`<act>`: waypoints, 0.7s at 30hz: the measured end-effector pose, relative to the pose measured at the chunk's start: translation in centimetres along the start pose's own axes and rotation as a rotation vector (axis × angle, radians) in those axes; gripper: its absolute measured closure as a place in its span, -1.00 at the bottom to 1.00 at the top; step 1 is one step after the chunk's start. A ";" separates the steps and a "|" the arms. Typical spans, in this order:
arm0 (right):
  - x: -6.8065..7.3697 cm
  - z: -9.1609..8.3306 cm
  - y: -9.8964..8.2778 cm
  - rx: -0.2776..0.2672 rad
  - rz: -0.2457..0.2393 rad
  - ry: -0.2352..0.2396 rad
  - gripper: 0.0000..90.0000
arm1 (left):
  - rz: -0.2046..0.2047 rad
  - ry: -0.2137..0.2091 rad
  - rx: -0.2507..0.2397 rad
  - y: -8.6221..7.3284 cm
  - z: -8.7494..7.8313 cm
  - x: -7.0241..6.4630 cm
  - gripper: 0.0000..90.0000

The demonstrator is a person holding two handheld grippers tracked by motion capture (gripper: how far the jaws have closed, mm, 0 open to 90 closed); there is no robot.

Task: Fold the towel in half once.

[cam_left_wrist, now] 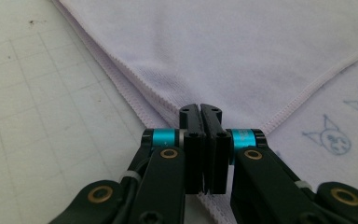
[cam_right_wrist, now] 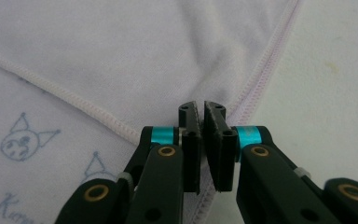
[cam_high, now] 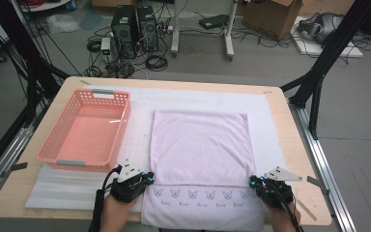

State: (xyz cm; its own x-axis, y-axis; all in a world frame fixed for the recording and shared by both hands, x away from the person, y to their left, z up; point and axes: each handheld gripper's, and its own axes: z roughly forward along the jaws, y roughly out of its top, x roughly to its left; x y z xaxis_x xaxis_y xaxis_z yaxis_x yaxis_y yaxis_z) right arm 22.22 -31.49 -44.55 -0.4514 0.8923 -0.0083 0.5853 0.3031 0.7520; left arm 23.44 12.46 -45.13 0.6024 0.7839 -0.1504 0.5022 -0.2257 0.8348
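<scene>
A pink basket (cam_high: 84, 130) sits on a white mat (cam_high: 140, 140) at the table's (cam_high: 297, 145) left side. Beyond the table, two computer towers (cam_high: 135, 24) and a cardboard box (cam_high: 273, 14) stand on the floor.

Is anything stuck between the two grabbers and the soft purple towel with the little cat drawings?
Nothing visible. The left gripper and right gripper are each shut on a near corner of the folded-over layer of the pale lilac cloth towel, jaws pinching the hem directly.

A pale lilac towel (cam_high: 200, 145) lies flat on the table, folded over itself, its cat-printed lower edge exposed nearest the person
</scene>
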 end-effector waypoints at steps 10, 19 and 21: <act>-0.6 -1.5 -0.5 -0.027 0.041 0.045 0.93 | -0.137 -0.109 -0.066 -0.4 -2.0 1.0 0.96; -0.4 -3.5 -1.5 -0.034 0.074 0.080 0.93 | -0.132 -0.156 -0.074 -1.4 -4.2 -0.2 0.96; 0.0 -4.0 -1.9 -0.032 0.074 0.084 0.93 | -0.135 -0.165 -0.068 -2.0 -4.6 -0.6 0.96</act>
State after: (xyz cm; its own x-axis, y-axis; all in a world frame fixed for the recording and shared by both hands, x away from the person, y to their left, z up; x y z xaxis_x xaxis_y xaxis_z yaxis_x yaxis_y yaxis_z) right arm 18.43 -33.45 -43.34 -0.4638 0.8801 0.1021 0.5978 0.2257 0.7692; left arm 19.21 15.11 -44.26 0.6287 0.6976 -0.3437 0.5457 -0.0808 0.8341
